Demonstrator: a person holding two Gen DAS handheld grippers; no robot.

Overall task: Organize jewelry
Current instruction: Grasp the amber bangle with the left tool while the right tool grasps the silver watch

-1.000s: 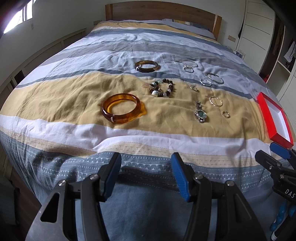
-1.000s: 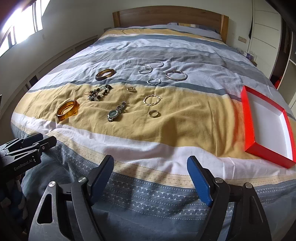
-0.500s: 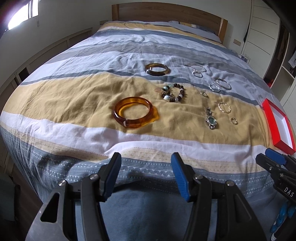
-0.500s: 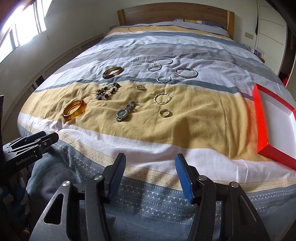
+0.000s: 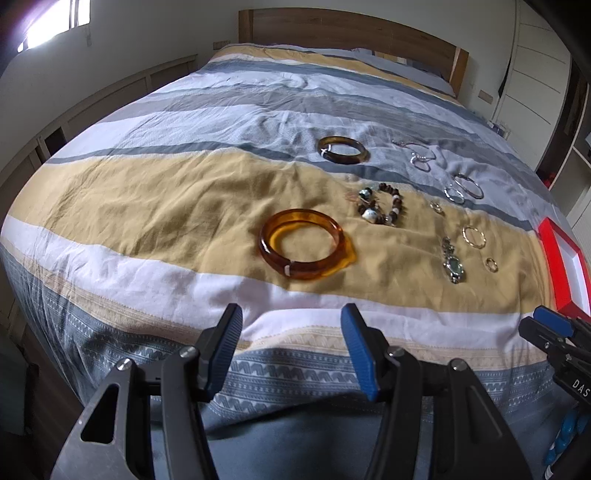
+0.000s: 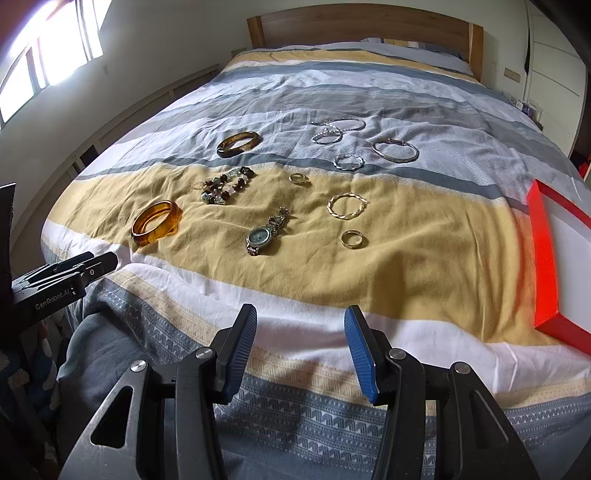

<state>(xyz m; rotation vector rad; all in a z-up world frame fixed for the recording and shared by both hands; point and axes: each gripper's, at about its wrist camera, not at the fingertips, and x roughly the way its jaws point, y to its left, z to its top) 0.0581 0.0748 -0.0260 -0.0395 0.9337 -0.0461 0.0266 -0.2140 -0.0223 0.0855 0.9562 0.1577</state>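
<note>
Jewelry lies spread on the striped bedspread. An amber bangle (image 5: 301,247) (image 6: 157,222) lies nearest my left gripper (image 5: 291,332), which is open and empty over the bed's near edge. A beaded bracelet (image 5: 380,208) (image 6: 227,188), a dark brown bangle (image 5: 342,150) (image 6: 239,144), a wristwatch (image 5: 453,264) (image 6: 264,232), gold rings (image 6: 351,238) and several thin silver and gold bracelets (image 6: 395,150) lie beyond. A red tray with white inside (image 6: 543,254) (image 5: 554,258) sits at the right. My right gripper (image 6: 301,332) is open and empty, short of the watch.
The wooden headboard (image 6: 362,26) stands at the far end. A window (image 6: 48,55) and low wall panelling run along the left. White wardrobe doors (image 5: 535,62) stand at the right. Each gripper shows at the side of the other's view.
Both grippers have moved forward toward the jewelry. The right gripper's jaws have narrowed from a wider opening. No item has moved.
</note>
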